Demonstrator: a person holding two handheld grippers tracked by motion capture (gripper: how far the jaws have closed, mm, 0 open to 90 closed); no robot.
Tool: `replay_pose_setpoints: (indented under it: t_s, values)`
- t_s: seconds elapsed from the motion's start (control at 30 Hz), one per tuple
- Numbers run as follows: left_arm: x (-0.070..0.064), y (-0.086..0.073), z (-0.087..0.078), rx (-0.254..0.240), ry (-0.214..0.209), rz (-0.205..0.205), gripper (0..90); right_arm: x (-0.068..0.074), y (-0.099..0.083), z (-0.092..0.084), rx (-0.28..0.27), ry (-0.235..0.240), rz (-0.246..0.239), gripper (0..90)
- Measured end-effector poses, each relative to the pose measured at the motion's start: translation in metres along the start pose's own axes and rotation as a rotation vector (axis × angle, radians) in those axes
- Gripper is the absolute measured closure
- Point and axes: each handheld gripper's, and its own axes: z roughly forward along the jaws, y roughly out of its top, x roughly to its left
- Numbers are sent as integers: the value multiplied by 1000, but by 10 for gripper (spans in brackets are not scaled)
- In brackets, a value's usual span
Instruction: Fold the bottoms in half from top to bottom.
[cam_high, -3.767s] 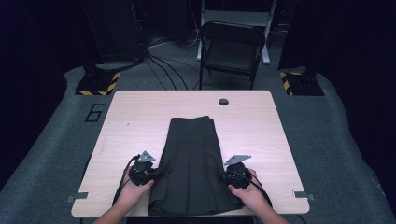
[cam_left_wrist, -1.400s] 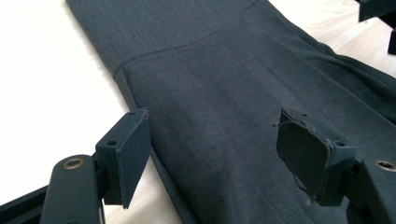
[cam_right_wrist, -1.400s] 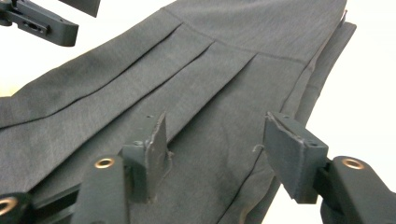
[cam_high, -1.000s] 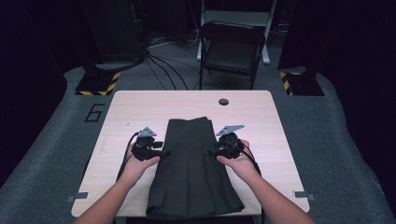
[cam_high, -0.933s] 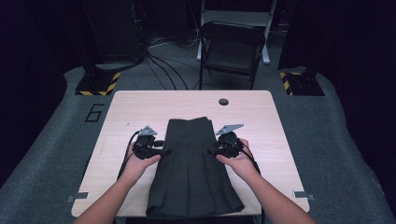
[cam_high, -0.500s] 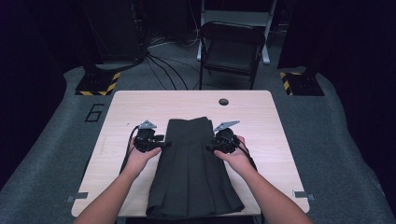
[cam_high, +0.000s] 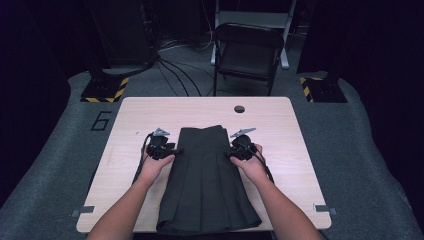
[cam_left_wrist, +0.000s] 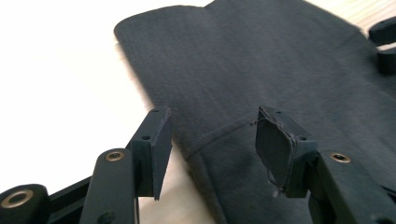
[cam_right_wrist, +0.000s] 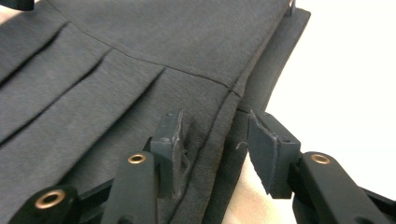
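From the high view, the dark pleated skirt (cam_high: 207, 180) is lying along the middle of the surface (cam_high: 290, 125), hem at the near edge, with the left gripper (cam_high: 176, 151) and right gripper (cam_high: 231, 152) flanking its waist end. In the left gripper view, the jaws are standing apart, having just been closing, straddling the skirt's side edge without pinching. In the right gripper view, the jaws, just opening, are standing apart astride the side seam; both should be seating deep and level before clamping.

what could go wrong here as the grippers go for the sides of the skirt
The left gripper has open jaws straddling the edge of the dark pleated skirt, so it may pinch only the top layer. The right gripper is also open over the side seam; uneven grips could skew the pleats. The hem already reaches the near edge of the table and could slide off.
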Motion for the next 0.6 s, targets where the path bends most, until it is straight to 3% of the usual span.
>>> replay_pose_setpoints:
  t_s: [0.2, 0.43, 0.6]
  values:
    - [1, 1, 12, 12, 5, -21, 442, -5, -9, 11, 19, 15, 37, 551]
    - [-2, -1, 16, 42, -8, -7, 495, -4, -11, 14, 31, 34, 35, 603]
    - [-3, -5, 14, 43, -15, -8, 519, 0, -11, 15, 29, 29, 2, 654]
